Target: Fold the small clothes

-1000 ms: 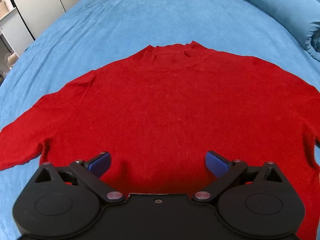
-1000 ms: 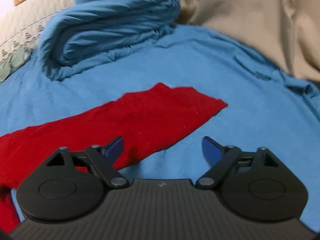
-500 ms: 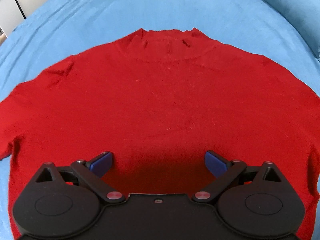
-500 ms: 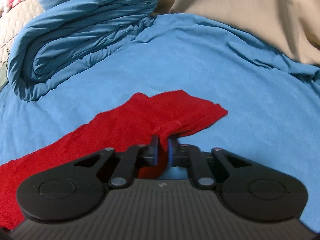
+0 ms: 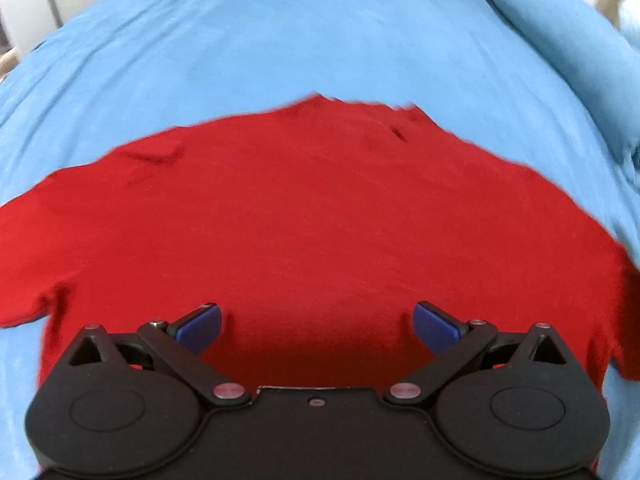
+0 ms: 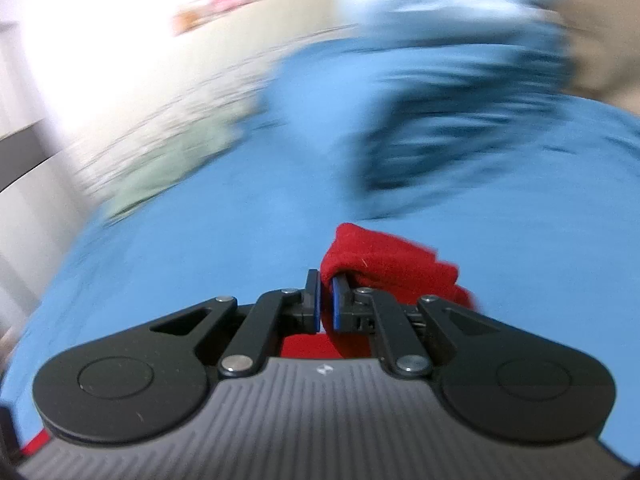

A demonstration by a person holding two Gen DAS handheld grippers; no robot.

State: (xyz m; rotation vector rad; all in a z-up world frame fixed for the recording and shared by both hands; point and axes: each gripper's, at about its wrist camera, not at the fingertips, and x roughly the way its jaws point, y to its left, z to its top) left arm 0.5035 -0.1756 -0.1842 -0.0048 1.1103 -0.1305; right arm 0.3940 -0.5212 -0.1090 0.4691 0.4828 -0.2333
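Note:
A red sweater (image 5: 312, 216) lies flat on the blue bed sheet (image 5: 280, 40), neck at the far side. My left gripper (image 5: 318, 326) is open and empty, hovering over the sweater's lower body. My right gripper (image 6: 326, 304) is shut on the end of the sweater's red sleeve (image 6: 384, 264), which is bunched up around the fingers and lifted off the sheet (image 6: 200, 260). The right wrist view is blurred by motion.
A rolled blue duvet (image 6: 460, 120) lies beyond the right gripper, and it also shows at the right edge of the left wrist view (image 5: 568, 28). A pale green pillow (image 6: 172, 168) lies at the far left. White cupboards (image 5: 24, 4) stand beyond the bed.
The right gripper closed on the sleeve end, then lifted it and swung left. The left gripper stayed open and pulled back a little over the sweater.

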